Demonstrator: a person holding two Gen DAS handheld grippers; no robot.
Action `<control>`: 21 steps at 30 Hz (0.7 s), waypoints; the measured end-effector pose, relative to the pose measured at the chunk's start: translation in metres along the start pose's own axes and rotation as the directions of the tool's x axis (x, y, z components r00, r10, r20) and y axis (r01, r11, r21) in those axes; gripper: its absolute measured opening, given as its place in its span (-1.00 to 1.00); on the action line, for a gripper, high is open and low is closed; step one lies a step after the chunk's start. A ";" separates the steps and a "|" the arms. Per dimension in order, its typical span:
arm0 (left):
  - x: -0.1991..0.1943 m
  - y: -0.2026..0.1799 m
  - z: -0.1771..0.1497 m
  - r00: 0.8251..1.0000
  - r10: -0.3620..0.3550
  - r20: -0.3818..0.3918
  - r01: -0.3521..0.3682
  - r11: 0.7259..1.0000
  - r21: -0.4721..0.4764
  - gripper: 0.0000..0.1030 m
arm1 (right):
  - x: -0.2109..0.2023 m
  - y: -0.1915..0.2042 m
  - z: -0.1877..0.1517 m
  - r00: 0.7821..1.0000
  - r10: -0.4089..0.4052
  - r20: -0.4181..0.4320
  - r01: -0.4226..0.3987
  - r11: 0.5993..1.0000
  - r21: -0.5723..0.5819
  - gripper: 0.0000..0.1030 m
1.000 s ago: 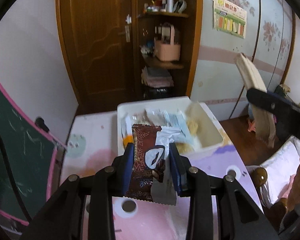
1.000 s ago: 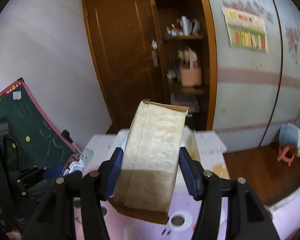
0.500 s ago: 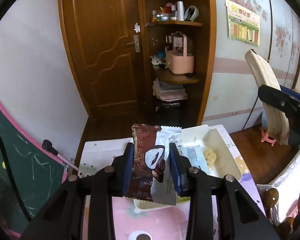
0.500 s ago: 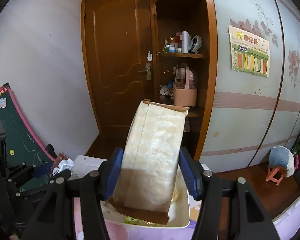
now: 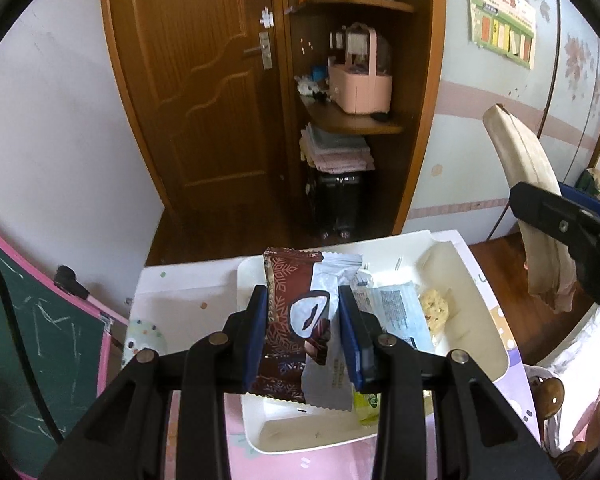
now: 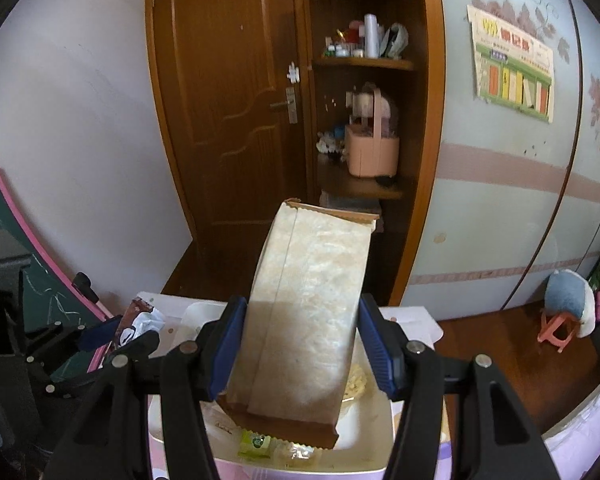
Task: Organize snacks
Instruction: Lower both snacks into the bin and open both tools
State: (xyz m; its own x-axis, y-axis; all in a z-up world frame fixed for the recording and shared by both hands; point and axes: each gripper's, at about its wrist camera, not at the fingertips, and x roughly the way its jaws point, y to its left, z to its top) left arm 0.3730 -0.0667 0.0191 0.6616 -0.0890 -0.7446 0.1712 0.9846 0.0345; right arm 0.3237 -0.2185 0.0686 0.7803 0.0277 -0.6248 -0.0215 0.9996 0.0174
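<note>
My left gripper (image 5: 303, 322) is shut on a brown and silver snack packet (image 5: 296, 320), held upright over the near left part of a white bin (image 5: 488, 344). Inside the bin lie a pale blue packet (image 5: 400, 312), a cookie (image 5: 434, 306) and a green packet (image 5: 366, 404). My right gripper (image 6: 300, 340) is shut on a tall beige snack bag (image 6: 308, 312), held above the same white bin (image 6: 382, 452). The beige bag (image 5: 528, 184) also shows at the right of the left wrist view. The left gripper (image 6: 112, 334) with its packet appears at the left of the right wrist view.
The bin stands on a small pink and lilac table (image 5: 500, 392). Behind are a wooden door (image 5: 196, 80) and corner shelves with a pink basket (image 5: 360, 84). A green chalkboard (image 5: 32, 344) leans at the left. A small stool (image 6: 556, 328) stands on the floor at the right.
Both grippers have moved forward over the table with their packets. The white bin has come nearer and lower in both views, and now lies under the held packets.
</note>
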 end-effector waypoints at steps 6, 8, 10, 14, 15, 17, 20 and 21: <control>0.032 0.002 -0.006 0.998 -0.002 -0.055 0.002 1.000 -0.012 -0.30 | 0.032 -0.002 -0.011 0.997 0.012 -0.080 -0.012 1.000 0.010 0.11; 0.043 0.003 -0.006 0.997 -0.008 -0.076 0.007 1.000 -0.017 0.15 | 0.043 -0.002 -0.014 0.994 0.024 -0.104 -0.024 1.000 -0.004 0.11; 0.049 0.007 -0.011 0.997 0.005 -0.081 -0.007 1.000 -0.031 0.79 | 0.055 0.001 -0.022 0.991 0.034 -0.133 -0.038 0.999 -0.026 0.13; 0.062 0.010 -0.015 0.994 0.010 -0.109 -0.014 0.999 -0.037 0.79 | 0.075 -0.002 -0.039 0.979 0.025 -0.202 -0.026 1.000 -0.006 0.20; 0.063 0.011 -0.016 0.993 0.010 -0.115 -0.015 0.999 -0.040 0.79 | 0.079 -0.004 -0.042 0.976 0.032 -0.218 -0.029 0.999 0.014 0.20; 0.065 0.012 -0.019 0.992 0.009 -0.124 -0.015 0.999 -0.045 0.79 | 0.084 -0.008 -0.047 0.971 0.042 -0.237 -0.031 0.998 0.049 0.20; 0.064 0.012 -0.022 0.992 0.009 -0.128 -0.014 0.999 -0.041 0.79 | 0.086 -0.012 -0.049 0.970 0.037 -0.241 -0.020 0.997 0.073 0.21; 0.064 0.012 -0.023 0.992 0.011 -0.128 -0.016 0.999 -0.037 0.79 | 0.085 -0.012 -0.049 0.970 0.039 -0.239 -0.021 0.997 0.077 0.21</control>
State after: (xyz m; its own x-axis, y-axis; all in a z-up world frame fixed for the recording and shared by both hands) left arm 0.4000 -0.0574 -0.0434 0.5645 -0.0581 -0.8234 0.1332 0.9909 0.0214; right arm 0.3595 -0.2283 -0.0231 0.6068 0.0663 -0.7921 0.0101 0.9958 0.0911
